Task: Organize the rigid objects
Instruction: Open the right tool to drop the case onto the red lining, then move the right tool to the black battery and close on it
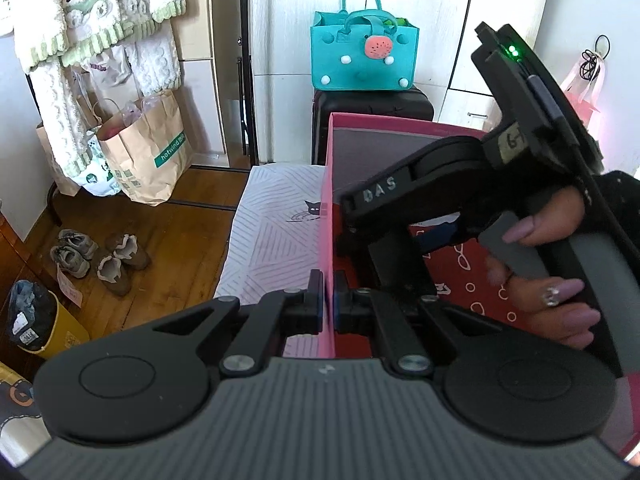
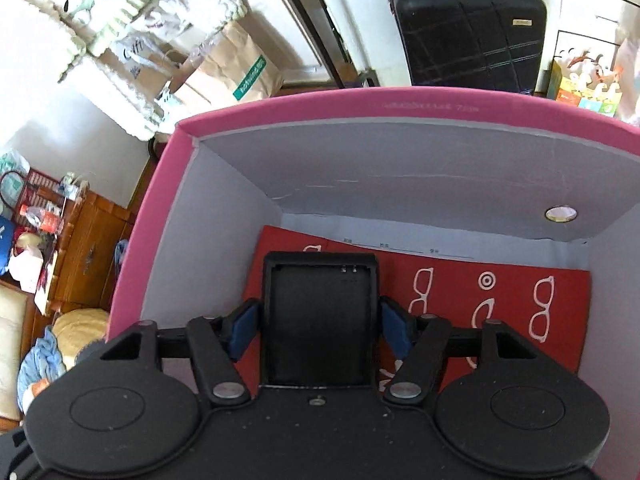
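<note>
A pink box with grey inner walls stands on a white patterned surface. My left gripper is shut on the box's left wall, one pad on each side of it. My right gripper reaches down inside the box and is shut on a black rectangular tray-like object, held just above a red case with white glasses drawings on the box floor. The right gripper also shows in the left wrist view, with the hand that holds it.
A black suitcase with a teal bag on top stands behind the box. Paper bags, shoes and a yellow bin are on the wooden floor at left.
</note>
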Tool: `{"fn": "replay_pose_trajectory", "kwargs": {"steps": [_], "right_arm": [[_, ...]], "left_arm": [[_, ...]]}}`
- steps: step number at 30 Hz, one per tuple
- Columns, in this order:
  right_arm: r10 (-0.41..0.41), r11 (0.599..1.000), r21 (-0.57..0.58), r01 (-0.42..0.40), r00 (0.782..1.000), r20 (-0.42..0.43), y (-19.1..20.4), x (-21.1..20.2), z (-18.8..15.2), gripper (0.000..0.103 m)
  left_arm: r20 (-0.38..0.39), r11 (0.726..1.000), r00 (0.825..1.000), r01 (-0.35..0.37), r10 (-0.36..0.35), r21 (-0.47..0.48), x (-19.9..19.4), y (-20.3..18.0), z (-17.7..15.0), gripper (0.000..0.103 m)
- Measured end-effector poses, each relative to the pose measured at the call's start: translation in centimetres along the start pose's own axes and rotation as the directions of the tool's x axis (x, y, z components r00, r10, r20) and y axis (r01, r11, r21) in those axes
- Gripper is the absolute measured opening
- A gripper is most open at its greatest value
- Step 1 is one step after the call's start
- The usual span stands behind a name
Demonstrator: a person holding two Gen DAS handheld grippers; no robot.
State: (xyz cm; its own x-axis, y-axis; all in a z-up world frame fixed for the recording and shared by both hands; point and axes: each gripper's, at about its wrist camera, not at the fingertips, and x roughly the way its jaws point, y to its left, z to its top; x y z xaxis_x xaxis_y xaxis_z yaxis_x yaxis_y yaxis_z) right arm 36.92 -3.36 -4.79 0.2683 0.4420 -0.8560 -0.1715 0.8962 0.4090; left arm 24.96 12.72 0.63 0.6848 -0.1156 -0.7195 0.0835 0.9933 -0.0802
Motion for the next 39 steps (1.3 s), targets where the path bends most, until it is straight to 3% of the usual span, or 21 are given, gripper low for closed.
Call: {"fn": "replay_pose_trajectory", "kwargs": {"steps": [4,9,14,21,28,33,37,39], "right_arm": [[-0.016,0.997,-0.082,0.016,1.0,-0.002,0.8,-2.0,0.5,0.082],[0.064,0.994,-0.094,-0.059,0.996,0.055,-0.1,-8.4,0.1,0.084],[0.062,0.985,-0.17,-0.034,0.985,0.161,-1.9,-14.3,-4.4,0.084],[0.069,0.992,-0.122,-0.042,0.97,0.234,-7.4,-20.2,-11.5,0.083],[0.109,0.994,-0.019,-0.108,0.979,0.173,-12.0,-19.1,-17.2,0.082],[0.065,0.996,-0.063,-0.058,0.992,0.107,-13.0,-15.9,-19.7,0.076],[-0.05,0.99,-0.126,0.065,0.991,0.121,-12.4,-13.7,-21.7,0.076],[-0.062,0.989,-0.127,0.078,0.99,0.127,-11.8,-12.6,-22.4,0.075]], "left_arm": [[0.001,1.0,1.0,-0.002,0.002,-0.007,-0.1,0.0,-0.1,0.005],[0.002,1.0,1.0,-0.01,0.01,0.0,-0.1,-0.1,0.0,0.005],[0.0,0.998,1.0,-0.029,0.029,0.052,0.0,-0.5,0.1,0.005],[0.004,0.999,1.0,-0.023,0.023,0.032,0.1,0.0,0.2,0.006],[0.01,0.997,0.997,-0.071,0.07,0.043,0.3,0.5,0.2,0.006],[0.013,0.99,0.993,-0.121,0.12,0.07,0.4,0.8,0.4,0.006],[0.015,0.99,0.993,-0.116,0.115,0.084,0.4,0.9,0.3,0.006],[0.01,0.99,0.993,-0.117,0.117,0.084,0.6,0.8,0.2,0.006]]}}
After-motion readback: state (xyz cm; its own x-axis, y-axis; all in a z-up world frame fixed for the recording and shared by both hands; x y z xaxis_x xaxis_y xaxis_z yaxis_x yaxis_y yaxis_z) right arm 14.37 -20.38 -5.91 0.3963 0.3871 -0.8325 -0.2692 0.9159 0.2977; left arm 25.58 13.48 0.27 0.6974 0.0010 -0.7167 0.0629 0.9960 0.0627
